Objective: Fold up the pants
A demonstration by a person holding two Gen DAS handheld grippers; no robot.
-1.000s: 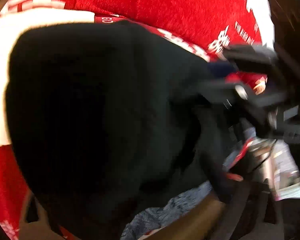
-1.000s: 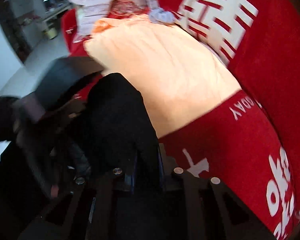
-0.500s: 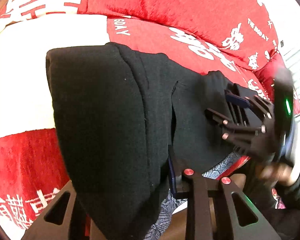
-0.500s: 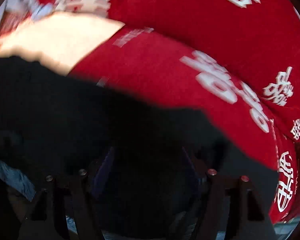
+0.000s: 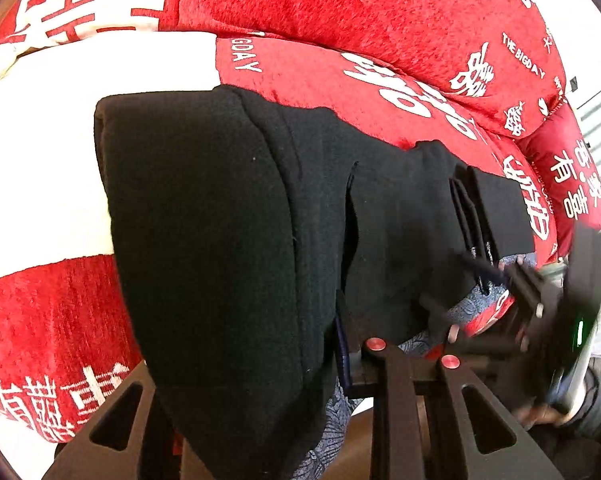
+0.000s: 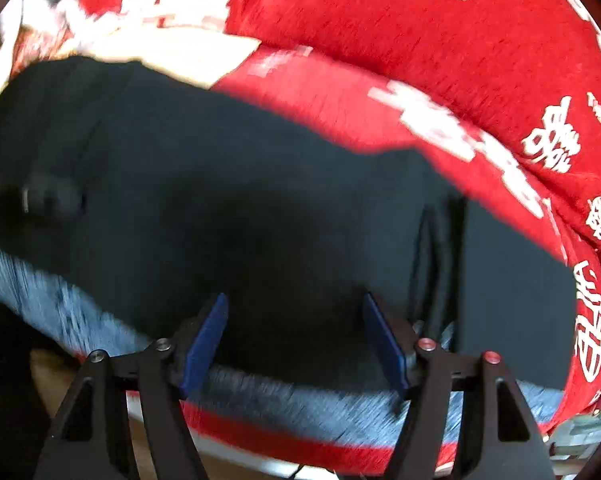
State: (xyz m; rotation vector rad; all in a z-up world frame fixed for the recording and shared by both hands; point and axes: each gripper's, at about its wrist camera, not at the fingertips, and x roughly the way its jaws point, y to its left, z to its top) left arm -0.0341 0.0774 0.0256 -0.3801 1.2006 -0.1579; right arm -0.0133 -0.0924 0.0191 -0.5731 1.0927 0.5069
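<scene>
Pants (image 5: 228, 216): black, lying folded in layers across the red blanket (image 5: 360, 4), near its front edge.
Left gripper (image 5: 300, 360): pinching a thick folded layer, likely keeping the fold from slipping.
Right gripper (image 6: 296, 344): fingers (image 6: 204, 340) spread wide, gripping nothing, hovering over the pants' near edge.

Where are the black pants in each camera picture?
Left wrist view: the black pants fill the middle, folded on the red blanket, with their near edge draped over the left claw.
Right wrist view: the pants spread across the middle, just ahead of the open right claw.
Shared landmark: the red blanket with white letters, behind the pants in both views.
</scene>
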